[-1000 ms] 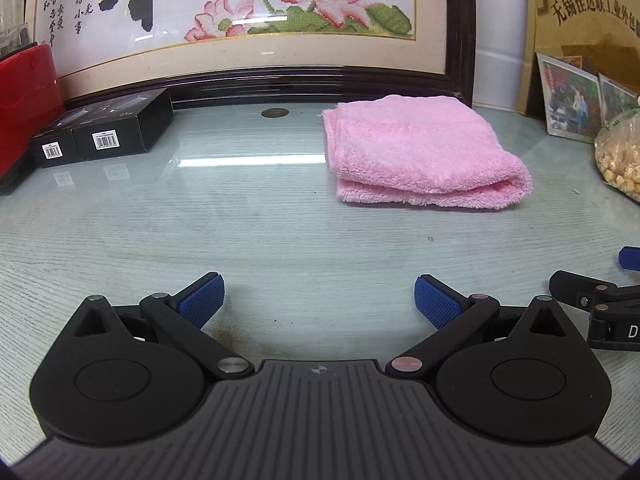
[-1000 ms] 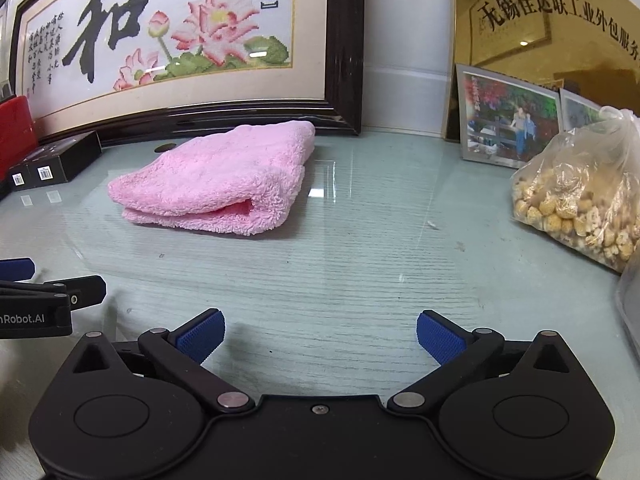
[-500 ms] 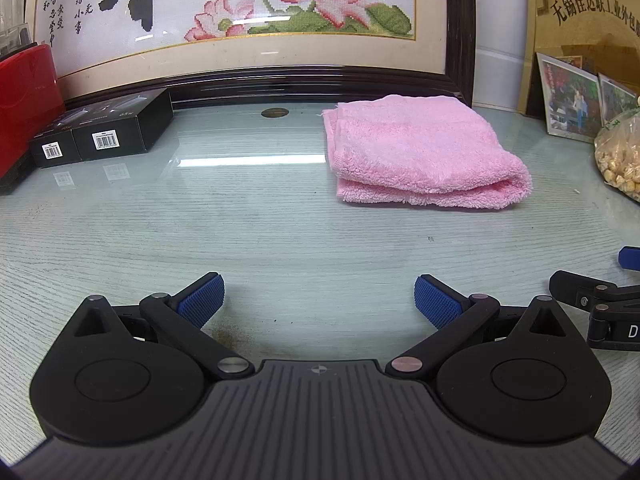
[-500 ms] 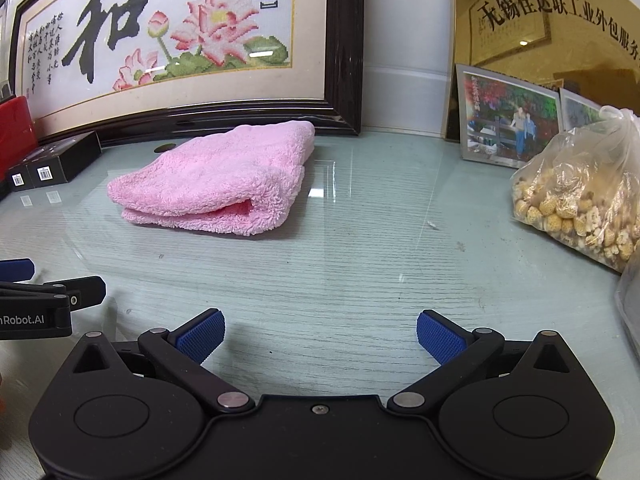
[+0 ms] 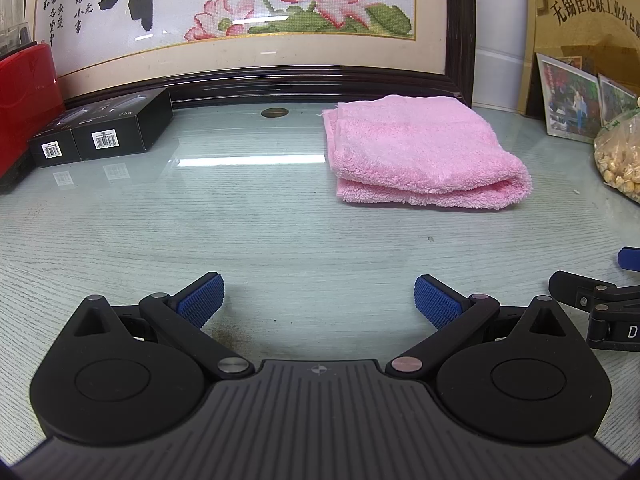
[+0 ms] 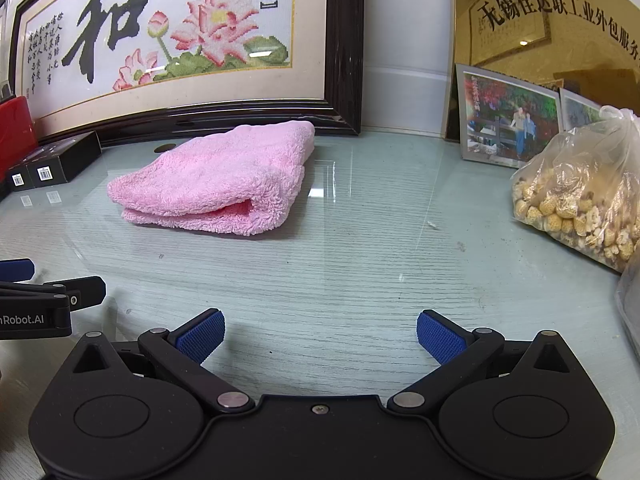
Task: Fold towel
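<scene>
A pink towel (image 5: 416,152) lies folded into a thick rectangle on the glass table (image 5: 240,232), near the back wall; the right wrist view shows the same towel (image 6: 216,180) with its rounded fold facing me. My left gripper (image 5: 319,300) rests low over the glass well in front of the towel, open and holding nothing. My right gripper (image 6: 320,334) sits beside it to the right, also open with nothing between its blue pads, apart from the towel.
A framed lotus embroidery (image 5: 248,20) leans at the back. Two black boxes (image 5: 100,132) and a red case (image 5: 24,92) stand at left. Framed photos (image 6: 508,120) and a plastic bag of snacks (image 6: 580,200) sit at right.
</scene>
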